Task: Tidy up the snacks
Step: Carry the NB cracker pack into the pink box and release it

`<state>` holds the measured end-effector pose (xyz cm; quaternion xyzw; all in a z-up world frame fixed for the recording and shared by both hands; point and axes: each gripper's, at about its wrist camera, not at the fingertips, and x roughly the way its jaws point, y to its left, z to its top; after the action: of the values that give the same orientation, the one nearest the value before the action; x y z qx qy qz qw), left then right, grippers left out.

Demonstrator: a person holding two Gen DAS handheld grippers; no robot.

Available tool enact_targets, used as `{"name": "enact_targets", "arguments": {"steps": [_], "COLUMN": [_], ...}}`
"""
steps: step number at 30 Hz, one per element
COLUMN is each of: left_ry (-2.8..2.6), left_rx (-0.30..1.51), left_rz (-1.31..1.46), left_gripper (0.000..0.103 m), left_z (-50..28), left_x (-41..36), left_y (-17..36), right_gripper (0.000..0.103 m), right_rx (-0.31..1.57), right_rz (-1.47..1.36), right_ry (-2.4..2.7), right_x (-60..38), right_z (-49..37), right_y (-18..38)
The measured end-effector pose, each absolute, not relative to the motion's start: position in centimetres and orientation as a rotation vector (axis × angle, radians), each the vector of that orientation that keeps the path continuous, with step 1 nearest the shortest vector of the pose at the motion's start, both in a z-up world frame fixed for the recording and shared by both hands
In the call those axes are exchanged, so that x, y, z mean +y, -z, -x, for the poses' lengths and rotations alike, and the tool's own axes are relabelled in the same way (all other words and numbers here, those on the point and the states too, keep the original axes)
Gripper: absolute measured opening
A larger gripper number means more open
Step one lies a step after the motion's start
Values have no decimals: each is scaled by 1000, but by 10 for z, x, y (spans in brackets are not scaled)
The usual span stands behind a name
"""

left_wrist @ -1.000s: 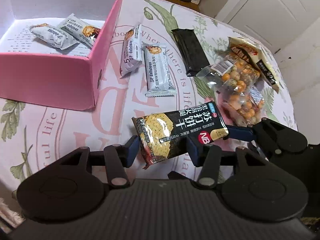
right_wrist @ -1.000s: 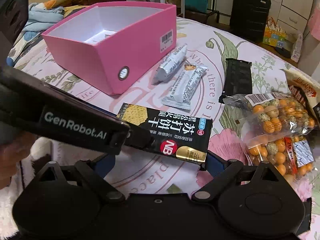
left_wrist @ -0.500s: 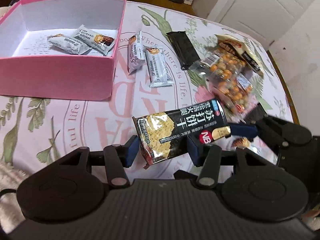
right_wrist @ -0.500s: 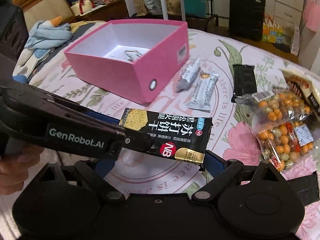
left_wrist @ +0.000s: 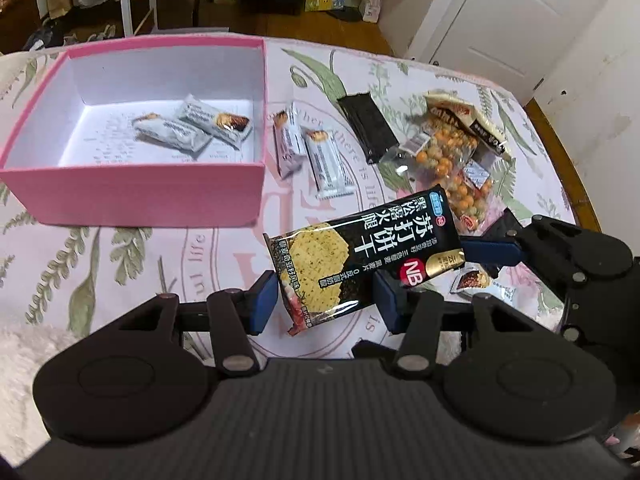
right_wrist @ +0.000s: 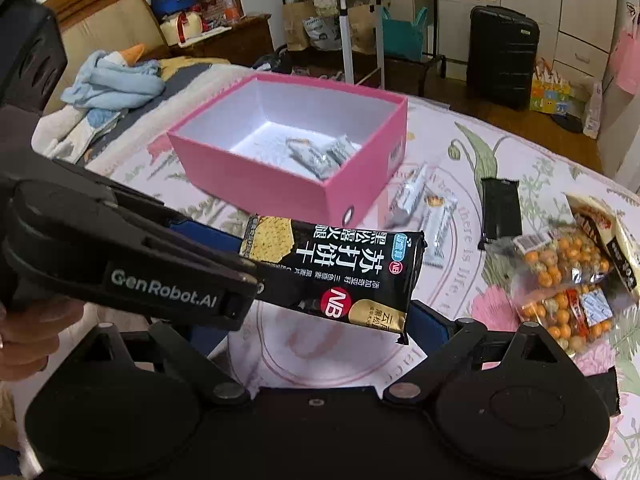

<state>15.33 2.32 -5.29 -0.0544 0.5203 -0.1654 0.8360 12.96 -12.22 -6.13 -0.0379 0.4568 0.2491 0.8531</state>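
A black cracker packet hangs in the air above the tablecloth, held at both ends. My left gripper is shut on its near end. My right gripper is shut on its other end; it also shows in the left wrist view. The pink box lies to the left with two silver snack bars inside. Two more silver bars lie on the cloth beside the box.
A black wrapper, a clear bag of orange peanuts and a beige packet lie at the right. A small sachet lies under the right gripper. The table edge curves at the right.
Both grippers have lifted the cracker packet higher above the table. The box and loose snacks now look farther below.
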Motion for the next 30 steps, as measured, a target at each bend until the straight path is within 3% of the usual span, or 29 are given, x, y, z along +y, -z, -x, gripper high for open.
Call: {"name": "enact_targets", "arguments": {"steps": [7,16,21,30], "left_ry": [343,255,215,207], "left_rx": [1086,982,1006,1148], "left_rz": [188,213,233,266], "left_gripper": [50,50,50,50], "left_z": [-180,-225,-261,-318], "left_x": [55,110,135,155], "left_y": [41,36,57,115], "right_gripper": [96,77,66,66], "right_rx": [967,991,1050,1185], "right_rz": [-11,-46,-67,-91], "right_ry": [-524,-562,-550,-488], "right_x": [-105,-63,-42,-20], "right_z": [-162,-217,-256,-304], "right_y": [47,48,69,115]}}
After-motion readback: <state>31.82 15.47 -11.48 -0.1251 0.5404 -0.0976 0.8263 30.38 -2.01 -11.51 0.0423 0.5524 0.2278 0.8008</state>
